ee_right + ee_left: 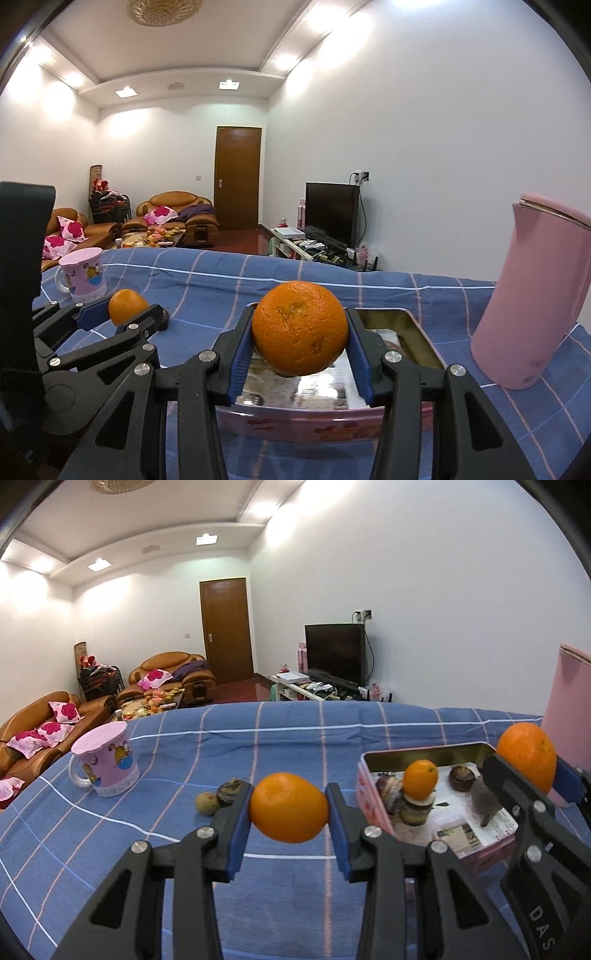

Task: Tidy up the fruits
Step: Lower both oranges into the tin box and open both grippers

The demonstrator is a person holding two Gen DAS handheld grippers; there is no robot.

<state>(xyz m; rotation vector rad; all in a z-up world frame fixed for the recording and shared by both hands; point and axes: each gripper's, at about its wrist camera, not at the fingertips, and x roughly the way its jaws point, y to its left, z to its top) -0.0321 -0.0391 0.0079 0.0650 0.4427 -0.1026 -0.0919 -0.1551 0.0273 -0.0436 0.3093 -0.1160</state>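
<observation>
Table: a blue checked cloth (288, 738) with white and pink lines covers the whole surface.
Pink jug: a tall pink jug (532, 295) stands upright on the cloth, just to the right of the tin.
Tin: an open pink rectangular tin (373, 790) sits on the cloth at the right; inside it lie printed paper, several dark round fruits and one small orange fruit (420, 778) resting on top of a dark one.
Mug: a pink cartoon mug (107, 764) stands far left, well apart from the tin.
Right gripper: the right gripper (300, 334) is clamped on a large orange (300, 326), its blue pads pressing both sides, held above the tin.
Left gripper: the left gripper (290, 808) is clamped on a smaller smooth orange (289, 806), held above the cloth just left of the tin.
Loose fruit: a brownish-green round fruit (206, 803) and a dark fruit (231, 792) lie on the cloth, touching, between mug and tin.
</observation>
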